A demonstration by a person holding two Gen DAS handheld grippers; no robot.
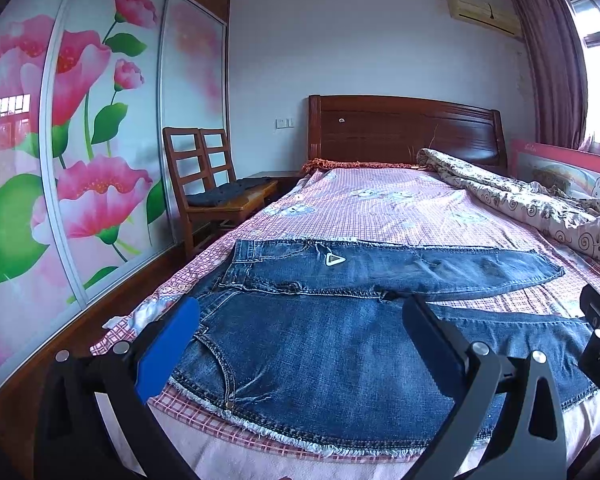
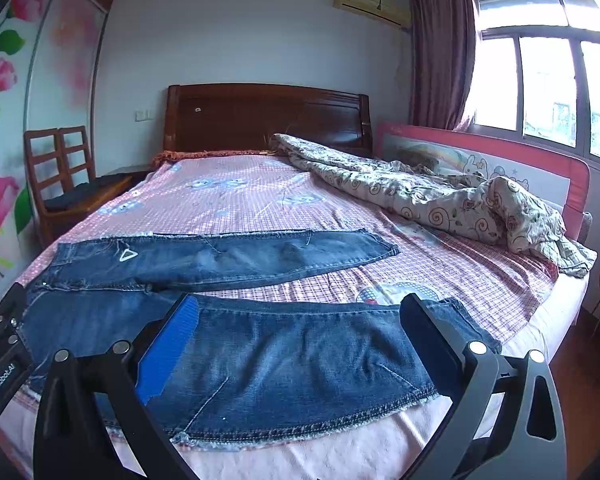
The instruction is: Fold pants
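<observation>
Pink checked bedsheet [image 1: 380, 204] covers the bed in the left wrist view, with a dark wooden headboard [image 1: 404, 128] at the far end, a crumpled floral quilt [image 1: 532, 204] along the right side, two wooden chairs [image 1: 208, 172] beside the bed, and a sliding wardrobe [image 1: 80, 128] printed with pink flowers on the left wall; an air conditioner [image 1: 484, 14] hangs high near a curtained window [image 1: 596, 64]; one pair of blue denim pants [image 1: 320, 344] lies spread flat on the near part of the sheet, one leg running to the right farther back, the other across the front edge; the left gripper [image 1: 300, 320] hovers above the near leg by the waist end, its two fingers spread wide and grasping nothing, one with a blue pad [image 1: 168, 352] at left; the edge of the other gripper shows at the far right; in the right wrist view the same sheet [image 2: 260, 196], headboard [image 2: 264, 116], quilt [image 2: 440, 200] and chairs [image 2: 60, 168] appear, plus a pink bed rail [image 2: 500, 160] under the window [image 2: 548, 80]; the pants [image 2: 292, 364] lie below the right gripper [image 2: 300, 316], which sits over the near leg toward its hem, its two fingers apart and empty, the denim between them but not pinched.
</observation>
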